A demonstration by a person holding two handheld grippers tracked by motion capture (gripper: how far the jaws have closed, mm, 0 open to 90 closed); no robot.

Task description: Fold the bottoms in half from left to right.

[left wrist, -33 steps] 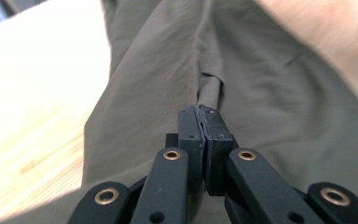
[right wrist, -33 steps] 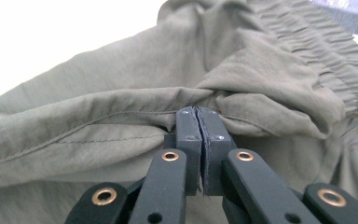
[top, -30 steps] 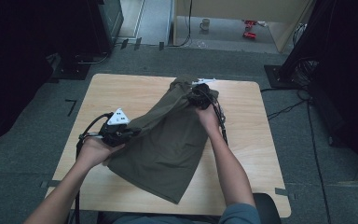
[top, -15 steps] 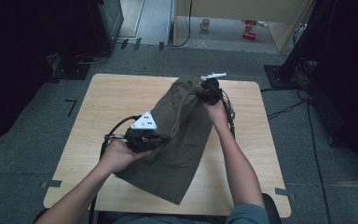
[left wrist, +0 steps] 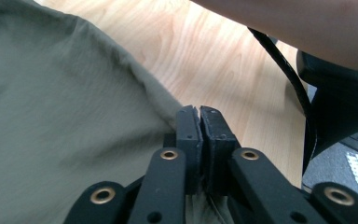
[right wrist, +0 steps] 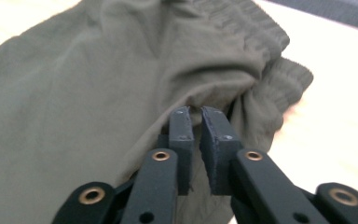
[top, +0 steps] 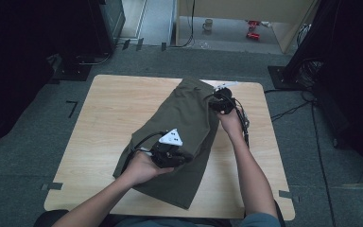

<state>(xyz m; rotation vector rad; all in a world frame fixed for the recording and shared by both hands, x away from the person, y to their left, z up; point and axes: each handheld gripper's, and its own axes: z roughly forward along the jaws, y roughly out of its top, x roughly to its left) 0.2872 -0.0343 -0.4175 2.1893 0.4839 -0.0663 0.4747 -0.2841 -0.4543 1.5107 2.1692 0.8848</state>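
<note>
Left hand-held gripper [top: 174, 156] is pinching the side edge of the olive shorts [top: 184, 123], mid-fold; they're lying diagonally on the desk [top: 108, 104]. Right hand-held gripper [top: 221, 105], by the waistband, has just been easing apart with cloth between its jaws. Next: carry the left edge across the shorts, then release.

Floor mug [top: 208, 24] too small

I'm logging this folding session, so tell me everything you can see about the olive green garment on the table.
The olive green garment looks like shorts in soft, matte woven cloth, with a ribbed elastic waistband bunched at the far end. It lies diagonally across the wooden table, partly folded over itself and wrinkled. The left gripper pinches its near edge with fingers closed on the cloth; the right gripper has cloth near the waistband between its slightly parted fingers.
</note>
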